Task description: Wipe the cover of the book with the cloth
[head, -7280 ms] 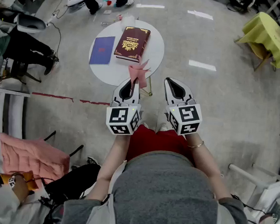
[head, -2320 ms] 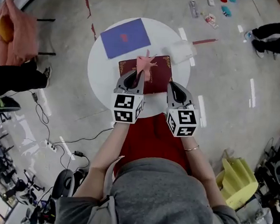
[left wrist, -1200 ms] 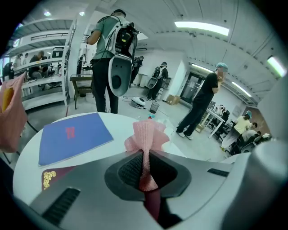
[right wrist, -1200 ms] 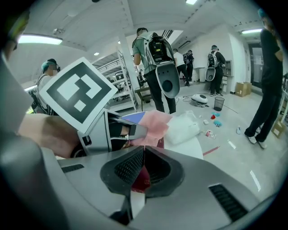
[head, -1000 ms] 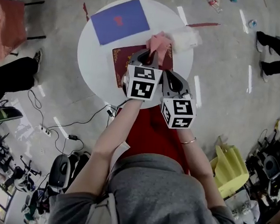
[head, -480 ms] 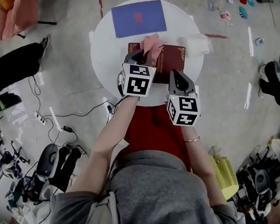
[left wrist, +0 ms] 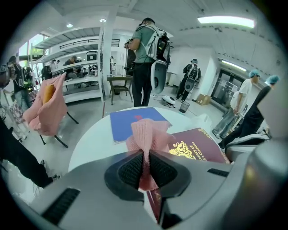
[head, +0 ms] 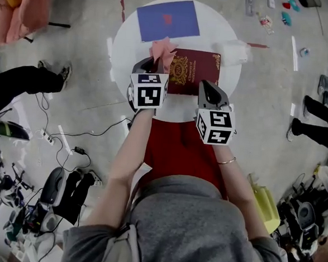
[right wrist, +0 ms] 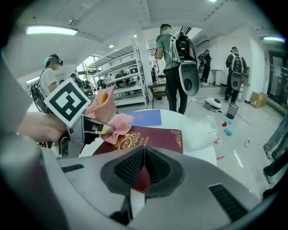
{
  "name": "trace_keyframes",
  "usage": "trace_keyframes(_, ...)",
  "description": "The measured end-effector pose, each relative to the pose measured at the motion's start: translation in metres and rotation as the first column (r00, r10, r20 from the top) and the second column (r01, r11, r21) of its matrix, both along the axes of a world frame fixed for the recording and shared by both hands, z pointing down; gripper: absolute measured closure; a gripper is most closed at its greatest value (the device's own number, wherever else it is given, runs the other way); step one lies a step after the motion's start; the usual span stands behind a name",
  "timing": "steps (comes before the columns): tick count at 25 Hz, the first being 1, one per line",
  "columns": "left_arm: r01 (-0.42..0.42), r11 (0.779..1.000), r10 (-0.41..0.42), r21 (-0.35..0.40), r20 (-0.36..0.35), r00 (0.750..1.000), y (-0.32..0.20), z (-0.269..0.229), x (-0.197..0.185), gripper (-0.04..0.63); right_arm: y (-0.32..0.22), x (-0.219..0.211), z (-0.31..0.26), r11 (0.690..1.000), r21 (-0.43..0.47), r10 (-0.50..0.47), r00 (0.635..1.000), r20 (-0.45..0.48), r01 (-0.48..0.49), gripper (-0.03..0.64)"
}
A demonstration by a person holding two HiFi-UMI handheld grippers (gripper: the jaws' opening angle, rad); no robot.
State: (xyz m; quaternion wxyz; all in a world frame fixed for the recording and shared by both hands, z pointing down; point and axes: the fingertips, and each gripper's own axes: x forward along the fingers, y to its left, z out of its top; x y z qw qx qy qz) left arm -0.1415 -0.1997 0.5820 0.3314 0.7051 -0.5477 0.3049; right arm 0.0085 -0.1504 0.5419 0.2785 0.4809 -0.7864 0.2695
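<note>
Pink knitted cloth (left wrist: 148, 134) is pinched between the jaws of our left hand-held gripper (left wrist: 144, 167). Its free end lies on the far left corner of the maroon book (head: 193, 72), just beside the gold emblem. The book lies flat on the round white bench (head: 122, 46), near a blue folder (head: 168, 20) and a clear plastic bag (head: 235, 50). Our right hand-held gripper (right wrist: 143, 167) has its jaws closed together with nothing between them. It hangs over the near edge of the book, and we cannot tell if it touches the cover. If it does not press down, we think the book may slide on the smooth bench under a stroke and push the folder. Only a thin fold of cloth is held, so hard rubbing could pull it out of the jaws.
</note>
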Motion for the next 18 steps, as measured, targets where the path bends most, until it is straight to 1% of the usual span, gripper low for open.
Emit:
trace_keyframes(6, 0.077, 0.997, -0.077, 0.000, 0.038, 0.996, 0.013, 0.002, -0.030, 0.560, 0.005, -0.004, 0.000, 1.000, 0.014, -0.026, 1.000, 0.008, 0.026, 0.588)
trace_keyframes(10, 0.101, 0.995, -0.101, 0.012, 0.062, 0.993, 0.025, -0.006, -0.041, 0.560, 0.011, -0.001, -0.003, 0.999, 0.030, -0.025, 1.000, 0.010, 0.025, 0.588)
trace_keyframes(14, 0.080, 0.996, -0.082, 0.036, 0.065, 0.994, 0.031, -0.020, -0.033, 0.560, 0.019, 0.010, -0.009, 0.999, 0.045, 0.006, 1.000, 0.009, -0.007, 0.588)
trace_keyframes(18, 0.028, 0.998, -0.031, 0.061, 0.049, 0.998, 0.033, -0.032, -0.003, 0.560, 0.029, 0.028, -0.017, 0.997, 0.062, 0.042, 0.999, 0.016, -0.043, 0.588)
